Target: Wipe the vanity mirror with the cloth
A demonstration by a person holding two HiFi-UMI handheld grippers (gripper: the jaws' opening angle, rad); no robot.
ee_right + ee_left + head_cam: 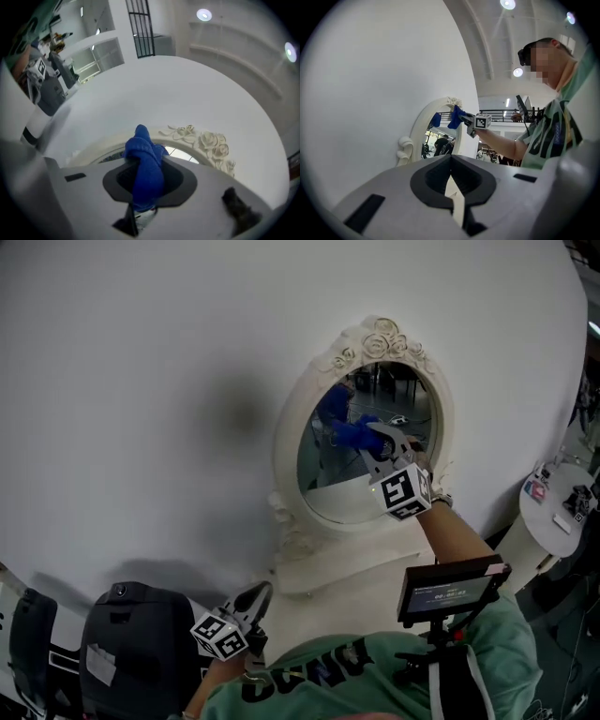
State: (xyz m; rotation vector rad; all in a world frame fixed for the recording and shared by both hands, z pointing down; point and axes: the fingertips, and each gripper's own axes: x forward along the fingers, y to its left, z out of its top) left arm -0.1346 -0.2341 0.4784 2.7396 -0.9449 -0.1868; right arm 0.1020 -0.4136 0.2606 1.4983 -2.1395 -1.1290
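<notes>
No legible text anywhere.
Green shirt [375, 662] has big dark block lettering, upside down in the head view and partly folded, so I can't read the word. Small screen [448, 591] at the chest shows lines of characters, too small to read. Marker cube [405, 491] carries only black-and-white square codes, no characters.

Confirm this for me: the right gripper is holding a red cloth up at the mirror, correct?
Not quite. The cloth is blue, not red. The right gripper view shows the right gripper shut on it, up at the mirror.
</notes>
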